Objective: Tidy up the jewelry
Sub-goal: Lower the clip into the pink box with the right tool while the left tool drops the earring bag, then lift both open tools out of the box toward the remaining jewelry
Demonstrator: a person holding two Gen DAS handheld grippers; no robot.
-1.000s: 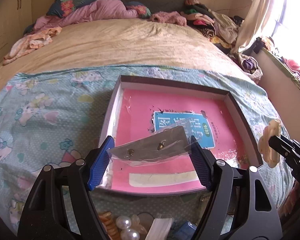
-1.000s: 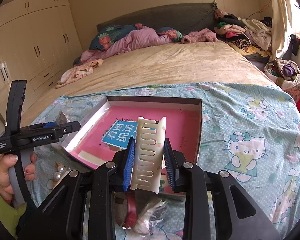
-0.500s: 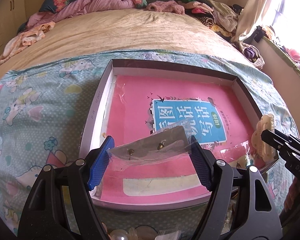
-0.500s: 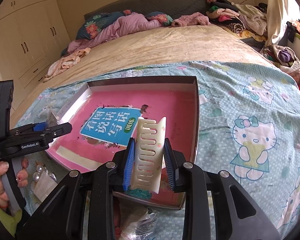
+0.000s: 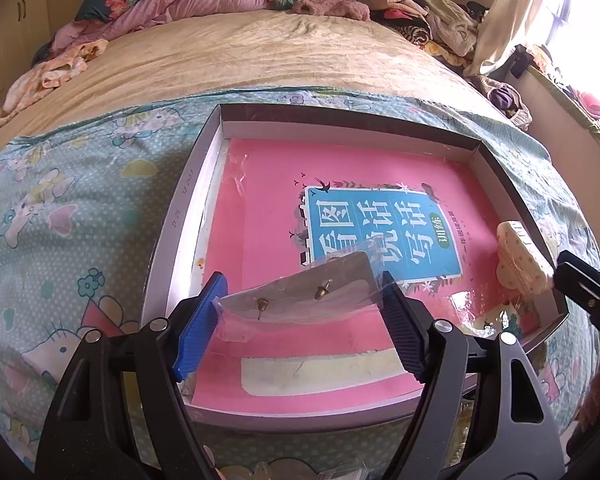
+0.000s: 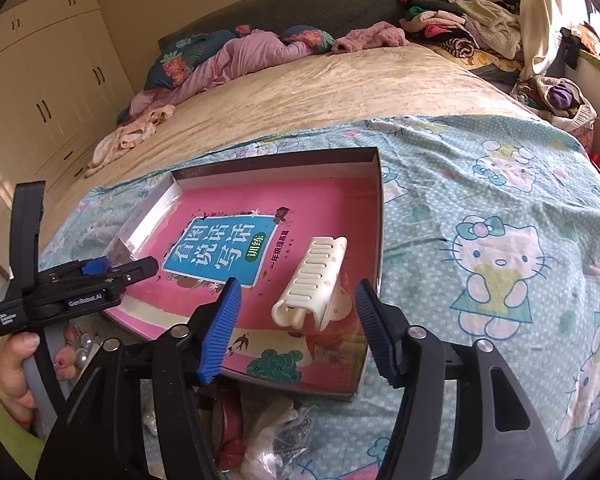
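Observation:
My left gripper (image 5: pixel 300 300) is shut on a clear plastic packet of earrings (image 5: pixel 300 304), holding it just above the near left part of a shallow grey box (image 5: pixel 188 200) lined with a pink book (image 5: pixel 280 200). My right gripper (image 6: pixel 296 316) is open; the cream hair claw clip (image 6: pixel 312 284) lies between its blue fingers (image 6: pixel 220 328) on the pink book (image 6: pixel 320 208), near the box's right wall (image 6: pixel 378 220). The clip also shows at the right of the left wrist view (image 5: pixel 520 264). The left gripper shows at the left of the right wrist view (image 6: pixel 100 276).
The box sits on a Hello Kitty blanket (image 6: pixel 500 240) on a bed. Pearl beads (image 6: pixel 80 352), a dark red round item (image 6: pixel 232 420) and a crumpled plastic bag (image 6: pixel 276 432) lie near the box's front edge. Clothes (image 6: pixel 460 28) pile at the far right.
My right gripper has opened and let go of the hair clip, which now lies in the box. Both grippers moved forward over the box; the left still holds the packet.

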